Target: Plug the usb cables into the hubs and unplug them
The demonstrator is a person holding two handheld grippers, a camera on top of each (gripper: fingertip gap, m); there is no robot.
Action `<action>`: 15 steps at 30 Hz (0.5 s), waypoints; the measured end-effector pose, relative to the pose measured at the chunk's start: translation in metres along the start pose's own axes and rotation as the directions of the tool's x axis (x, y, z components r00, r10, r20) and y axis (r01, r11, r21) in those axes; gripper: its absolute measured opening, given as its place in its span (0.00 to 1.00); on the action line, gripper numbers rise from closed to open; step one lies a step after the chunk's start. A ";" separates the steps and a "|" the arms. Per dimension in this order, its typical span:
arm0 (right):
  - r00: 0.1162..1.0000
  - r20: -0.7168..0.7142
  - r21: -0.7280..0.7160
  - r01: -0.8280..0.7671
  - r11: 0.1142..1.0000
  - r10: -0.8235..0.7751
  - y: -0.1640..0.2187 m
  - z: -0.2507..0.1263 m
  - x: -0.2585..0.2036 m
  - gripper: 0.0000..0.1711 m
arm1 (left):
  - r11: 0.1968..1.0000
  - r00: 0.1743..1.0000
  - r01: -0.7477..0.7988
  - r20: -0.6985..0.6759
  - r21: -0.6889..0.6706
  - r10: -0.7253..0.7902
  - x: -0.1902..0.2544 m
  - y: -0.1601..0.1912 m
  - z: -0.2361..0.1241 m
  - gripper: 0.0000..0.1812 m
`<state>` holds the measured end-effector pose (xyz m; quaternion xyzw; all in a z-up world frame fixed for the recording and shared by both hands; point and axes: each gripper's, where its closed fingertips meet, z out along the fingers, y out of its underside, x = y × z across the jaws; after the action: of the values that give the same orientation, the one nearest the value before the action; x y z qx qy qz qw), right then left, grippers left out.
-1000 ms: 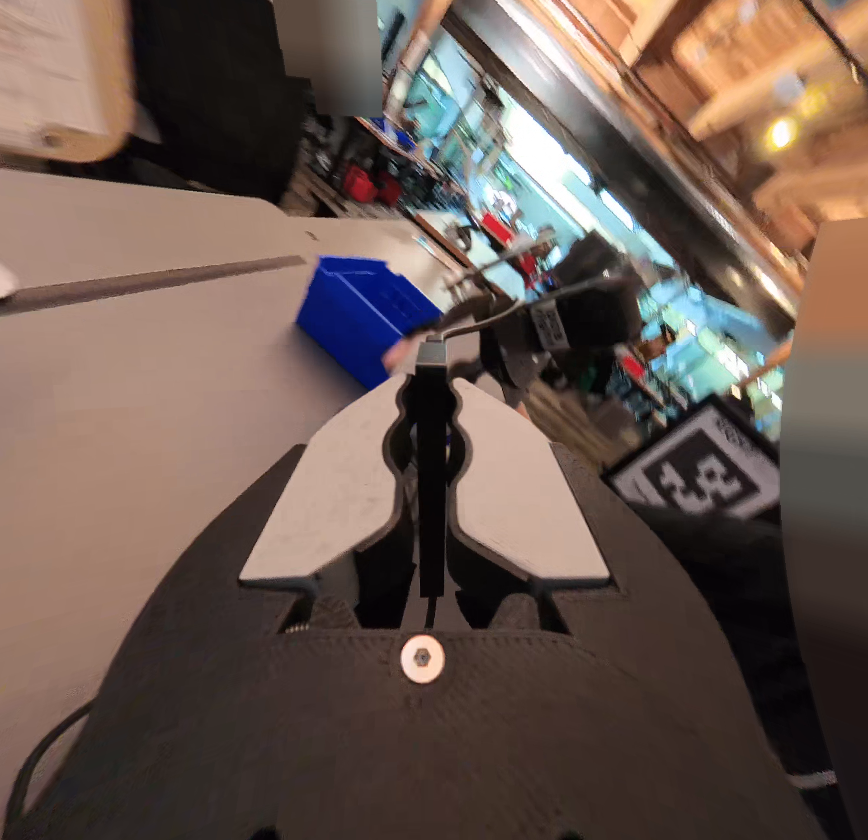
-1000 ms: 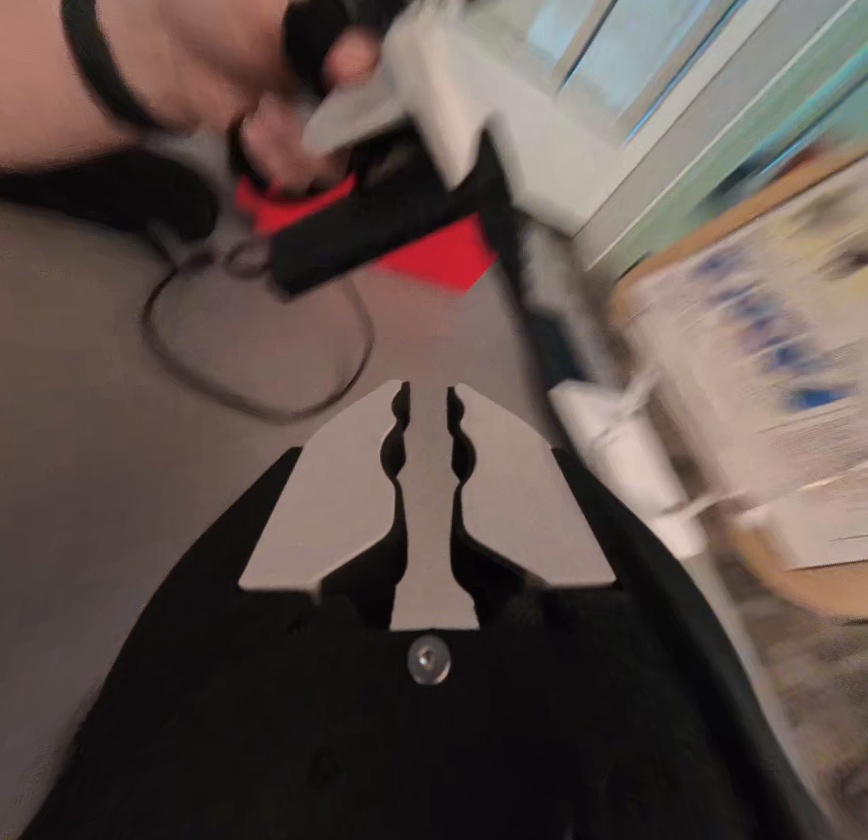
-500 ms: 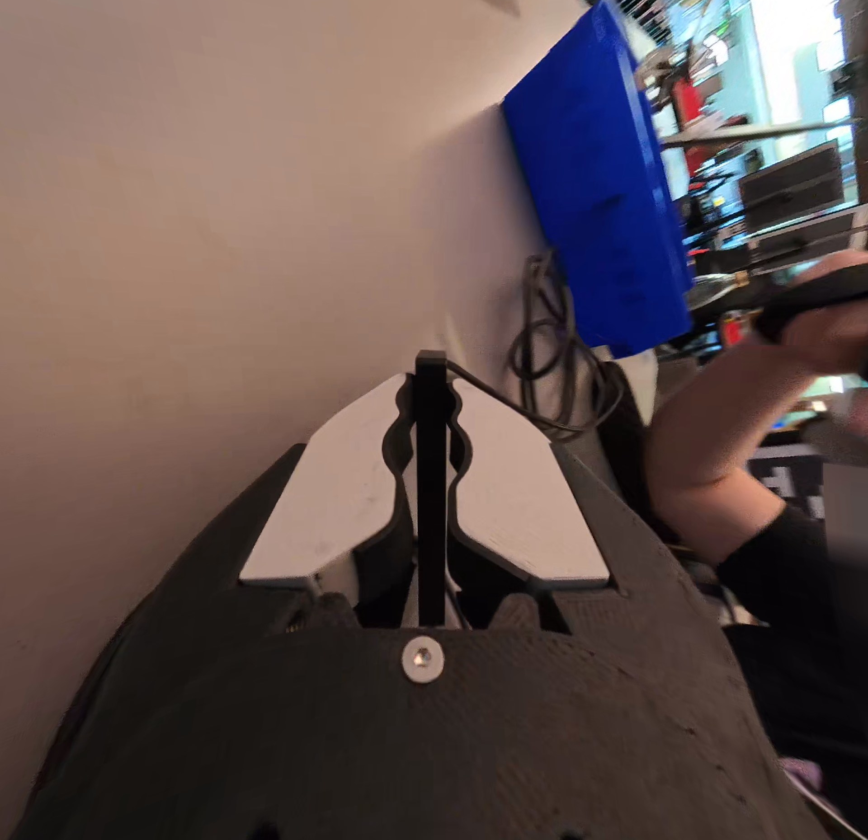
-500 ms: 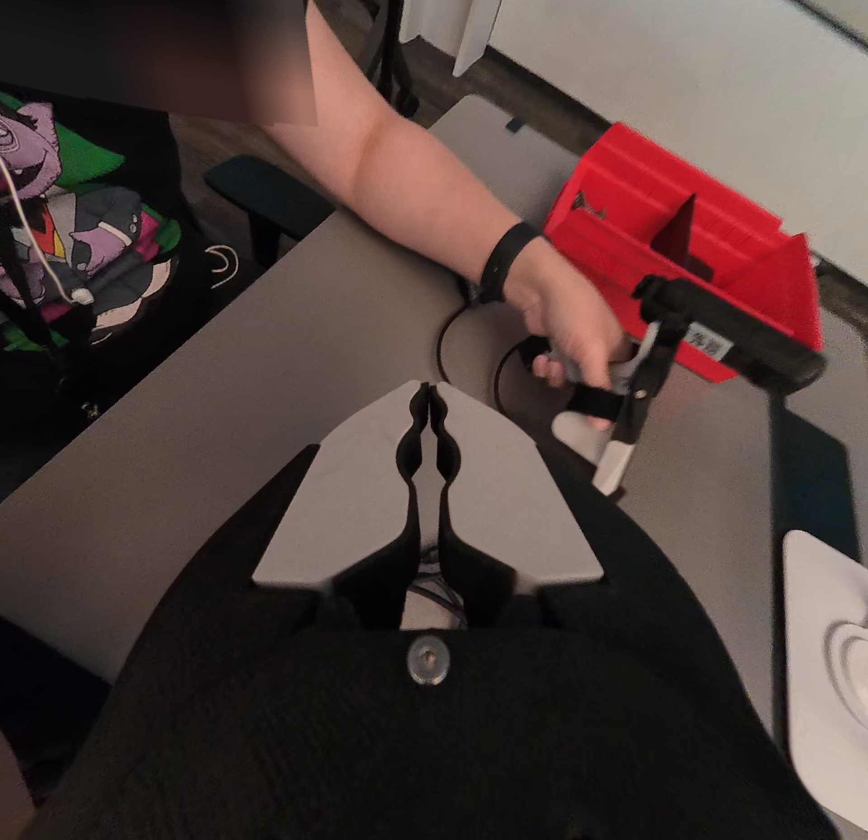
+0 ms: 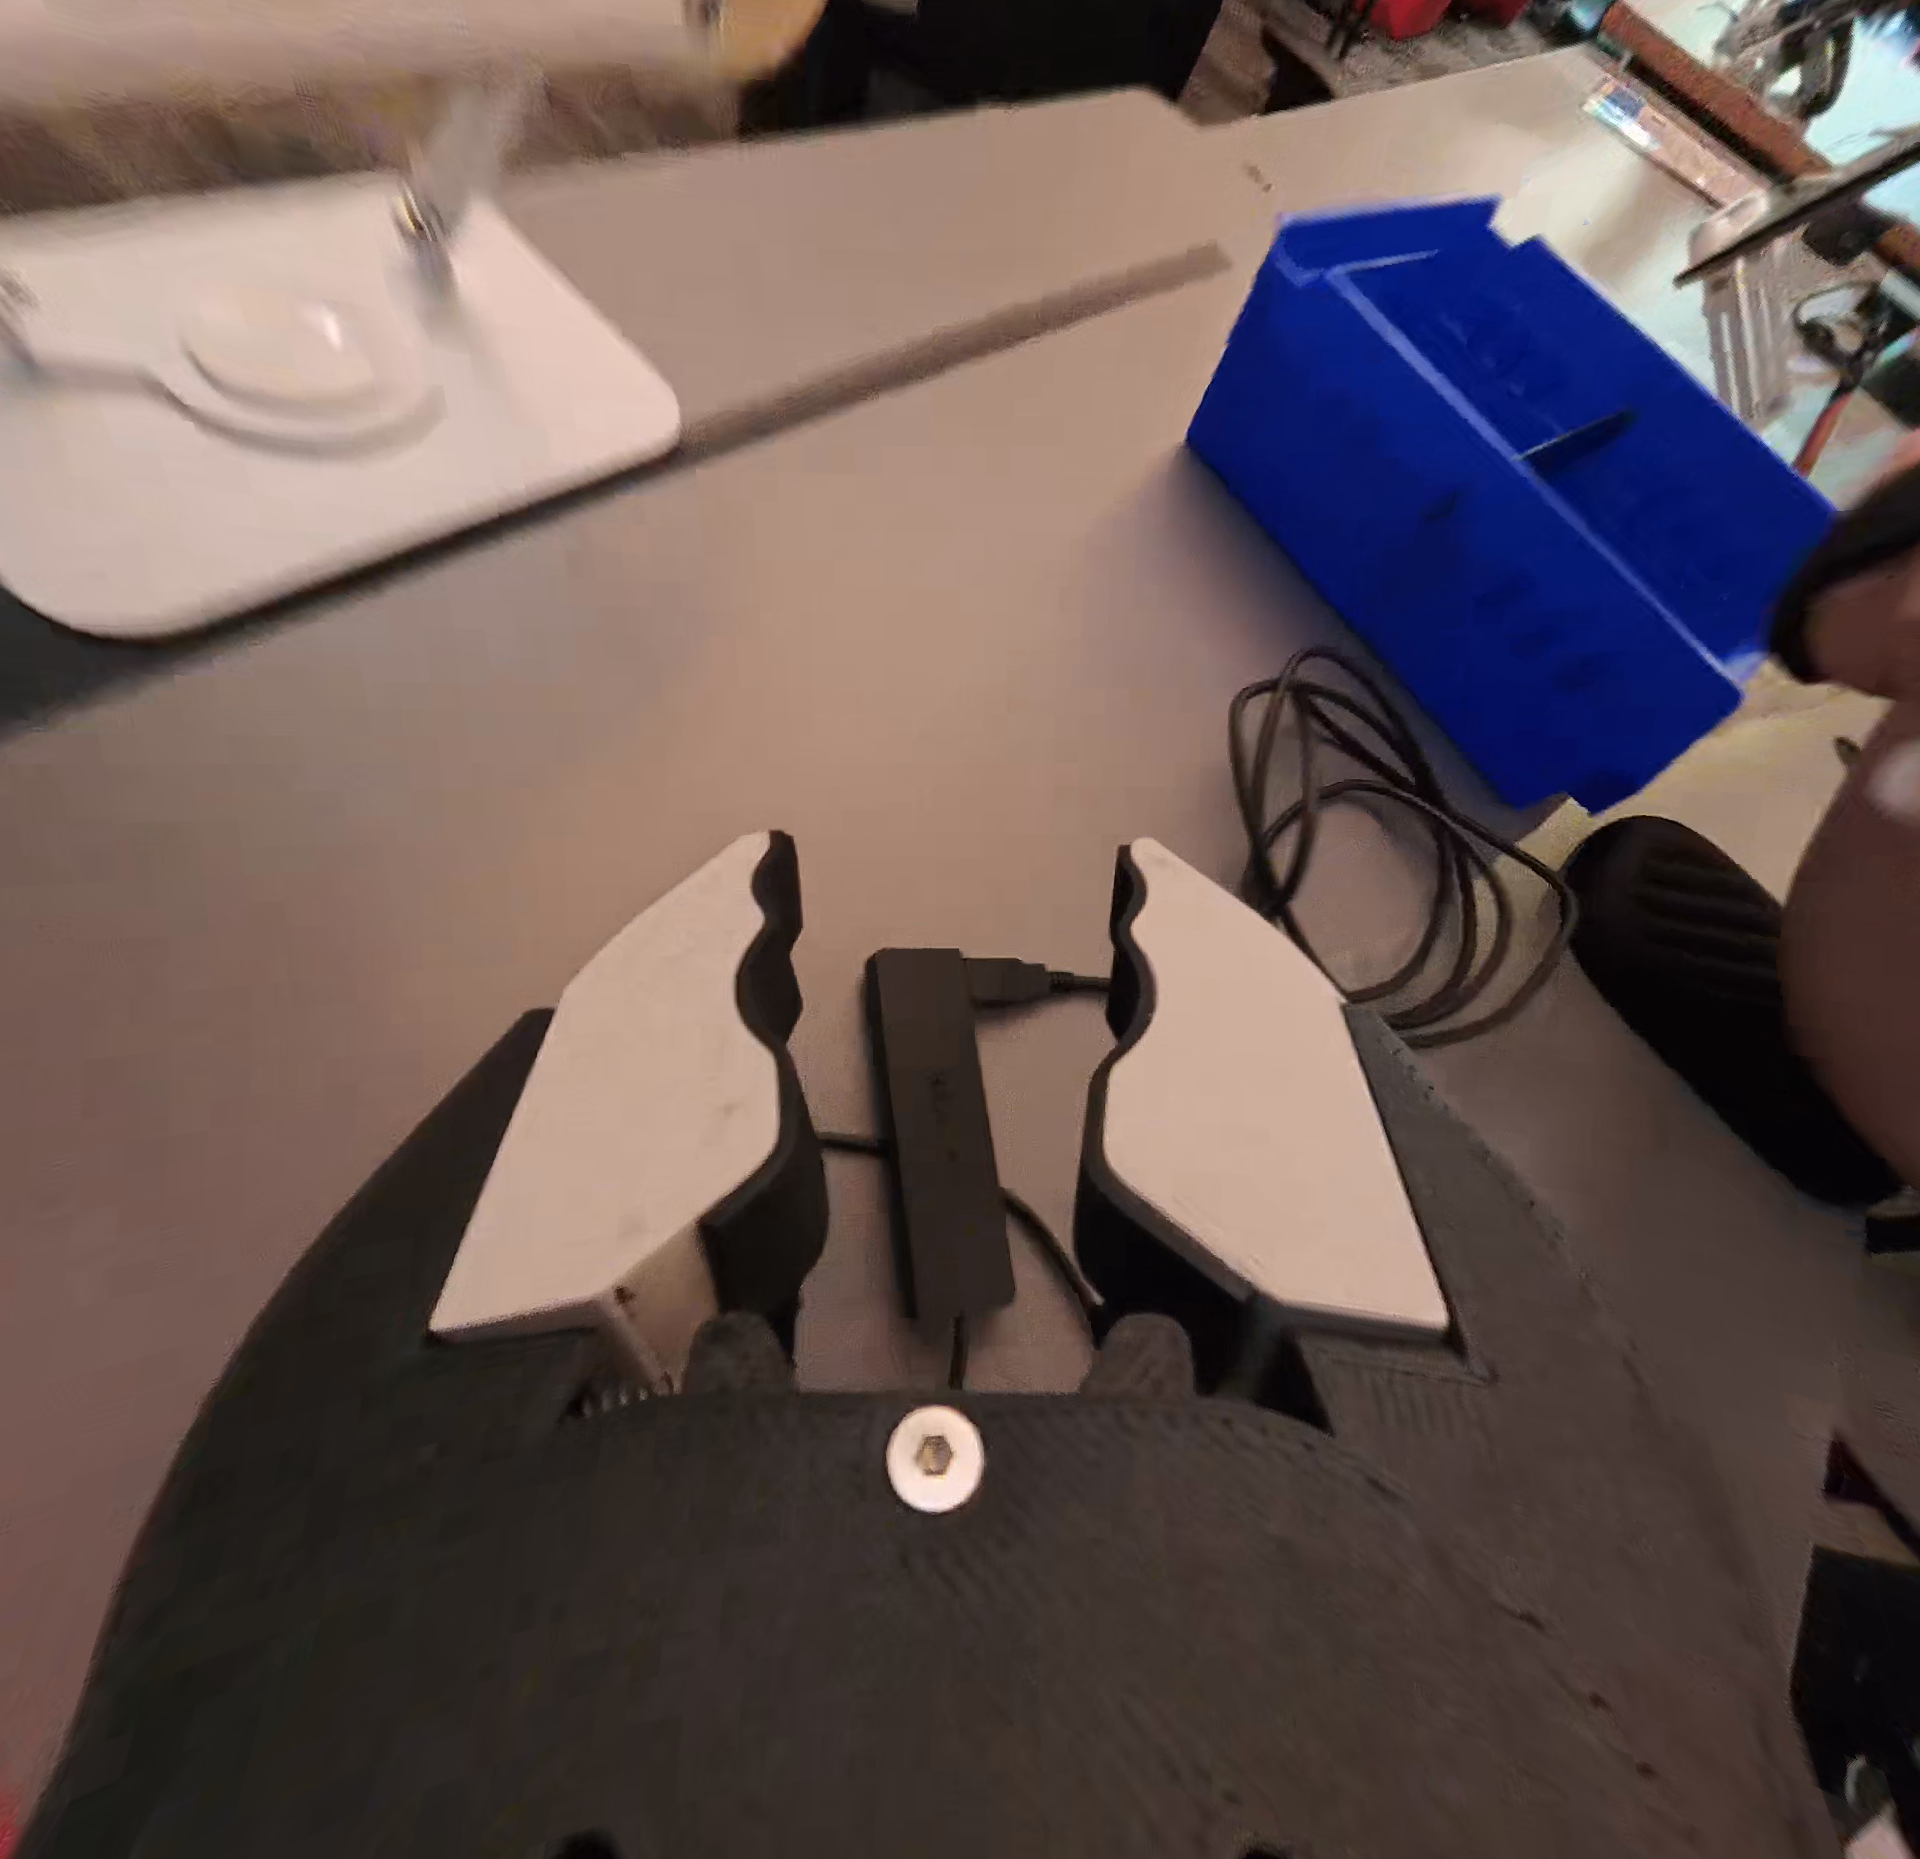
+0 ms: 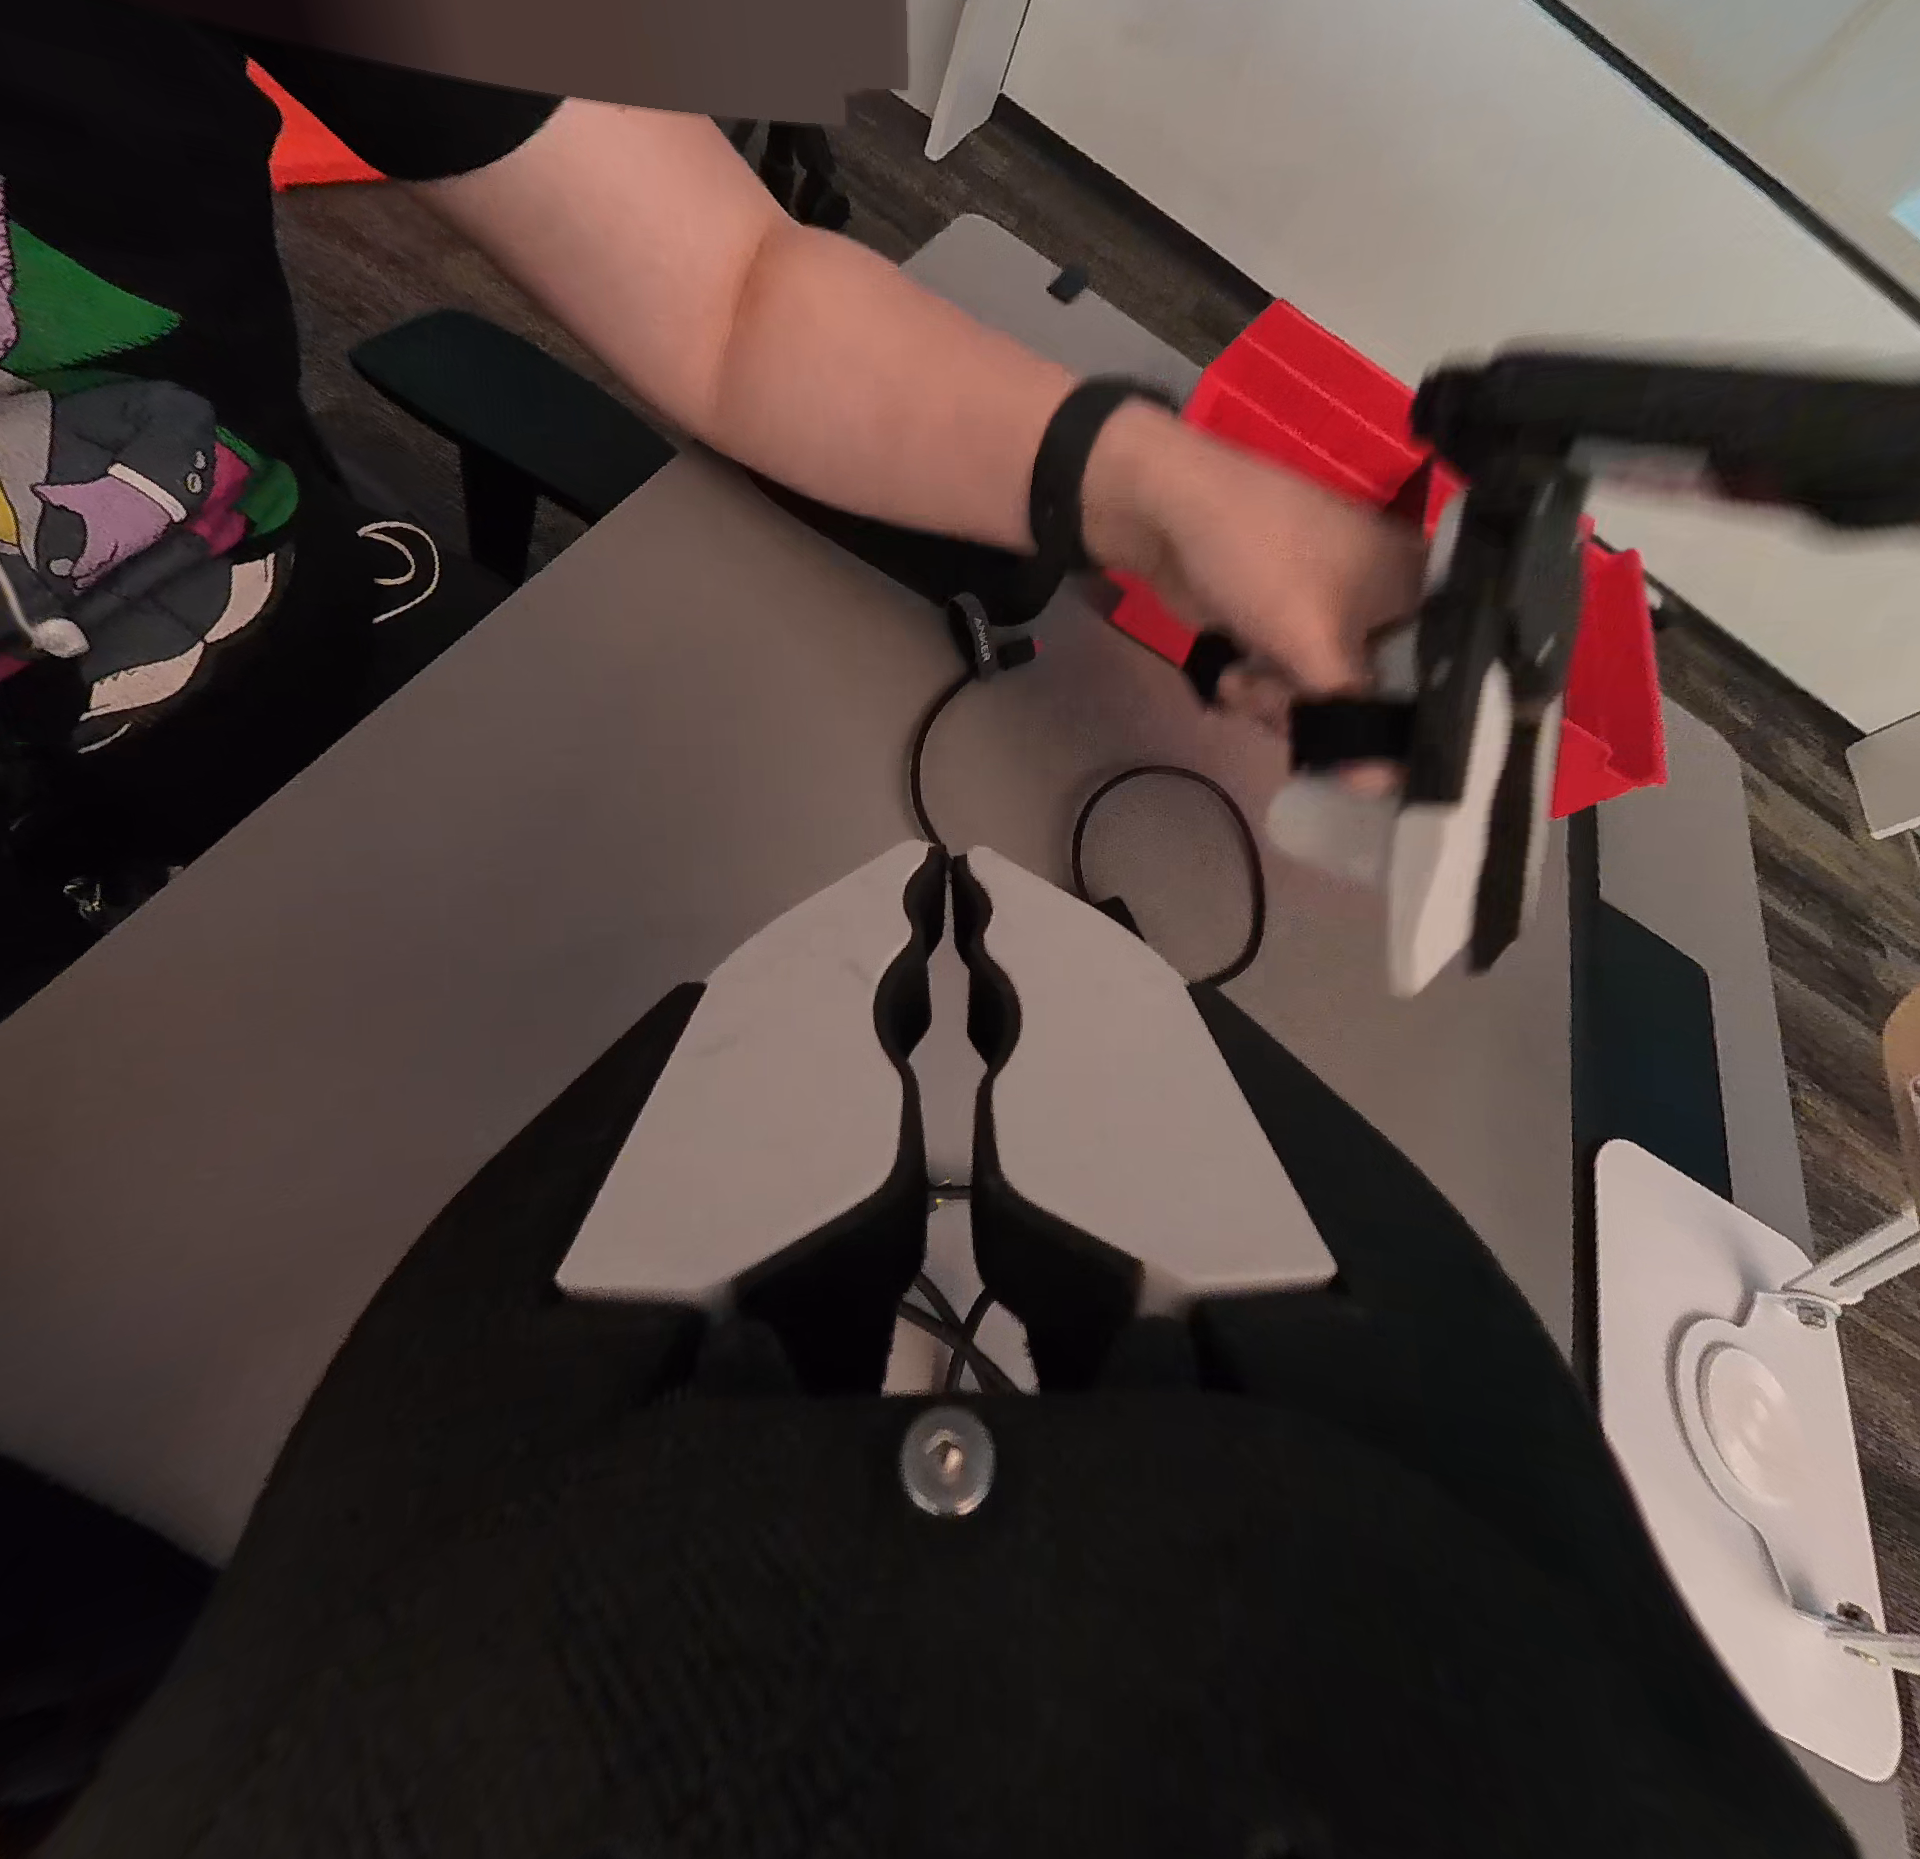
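In the left wrist view my left gripper (image 5: 954,848) is open, its fingers on either side of a black USB hub (image 5: 935,1113) that lies flat on the grey table (image 5: 831,614). A black USB plug (image 5: 1003,978) sits in the hub's right side near its far end. Its cable runs to a loose coil (image 5: 1382,874) on the right. In the right wrist view my right gripper (image 6: 948,853) is shut, tips touching. A black cable (image 6: 920,760) runs up to the tips and is hidden behind them. The left gripper (image 6: 1475,874) shows there, blurred, in a person's hand.
A blue bin (image 5: 1486,521) stands at the right beyond the coil. A white stand base (image 5: 312,407) sits at the far left and also shows in the right wrist view (image 6: 1745,1394). A red bin (image 6: 1320,407) stands behind the hand. The person's arm (image 6: 831,355) crosses the table edge. The right gripper is farther from the black USB hub (image 5: 935,1113), some 20 centimeters, than the left, some 11 centimeters.
My left gripper was shut on the hub, held edge-on in the air; now it is open and the hub lies on the table. My right gripper closed from slightly open to shut.
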<state>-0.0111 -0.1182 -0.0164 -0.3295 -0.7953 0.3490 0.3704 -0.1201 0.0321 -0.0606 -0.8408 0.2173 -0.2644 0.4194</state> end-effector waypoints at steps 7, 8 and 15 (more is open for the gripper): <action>1.000 0.002 -0.037 0.010 0.999 -0.010 0.005 0.009 0.001 0.01 | 0.962 0.830 -0.237 0.487 -0.134 0.272 -0.053 -0.002 -0.210 0.27; 1.000 0.005 -0.043 0.001 0.999 -0.001 0.008 0.011 0.002 0.02 | 0.976 0.838 -0.150 0.503 -0.155 0.209 -0.069 0.017 -0.228 0.30; 0.997 0.014 -0.094 -0.076 0.993 0.077 0.033 0.022 0.008 0.02 | 0.931 0.875 0.121 0.480 -0.343 0.063 -0.163 0.118 -0.241 0.24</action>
<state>-0.0248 -0.1009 -0.0500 -0.3736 -0.8008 0.3283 0.3338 -0.4125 -0.0796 -0.0776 -0.9459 0.1379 -0.0081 0.2937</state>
